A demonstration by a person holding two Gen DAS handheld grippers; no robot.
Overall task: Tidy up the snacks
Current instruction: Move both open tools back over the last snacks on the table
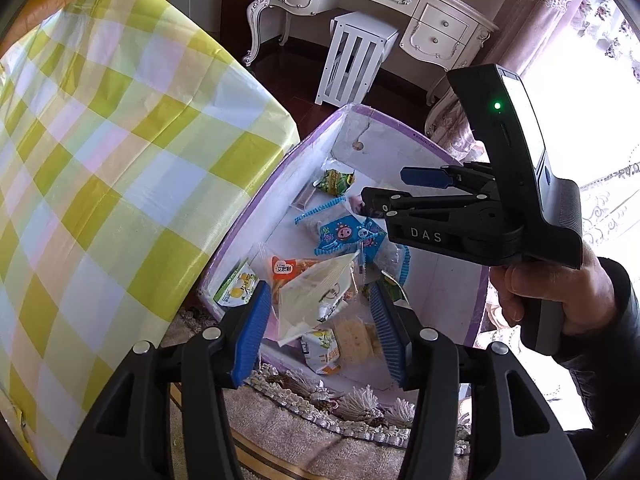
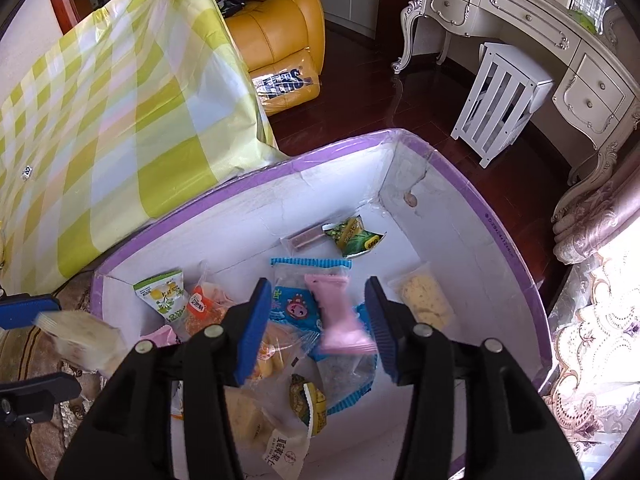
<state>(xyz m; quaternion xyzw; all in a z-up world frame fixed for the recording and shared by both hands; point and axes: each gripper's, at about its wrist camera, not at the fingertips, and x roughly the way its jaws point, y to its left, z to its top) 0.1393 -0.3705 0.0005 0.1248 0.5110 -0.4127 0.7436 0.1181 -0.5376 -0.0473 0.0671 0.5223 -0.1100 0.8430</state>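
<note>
Left hand pose: left gripper [image 1: 320, 328] tilts steeply down over the near edge of the purple-rimmed box [image 1: 452, 152].
Left tool: jaws spread; a pale cream packet [image 1: 316, 292] hangs loose between the pads, blurred, not pinched.
Right hand pose: a hand [image 1: 560, 292] holds the right gripper [image 2: 320, 328] angled down over the box [image 2: 500, 216] middle.
Right tool: jaws spread; a pink packet [image 2: 340, 316], blurred, sits free between the pads.
Snacks: scattered on the box floor, with a green packet [image 2: 354, 236] near the far corner.
Surroundings: a checked tablecloth [image 1: 100, 160] drapes beside the box's left edge; a white stool [image 2: 500, 96] stands beyond.
</note>
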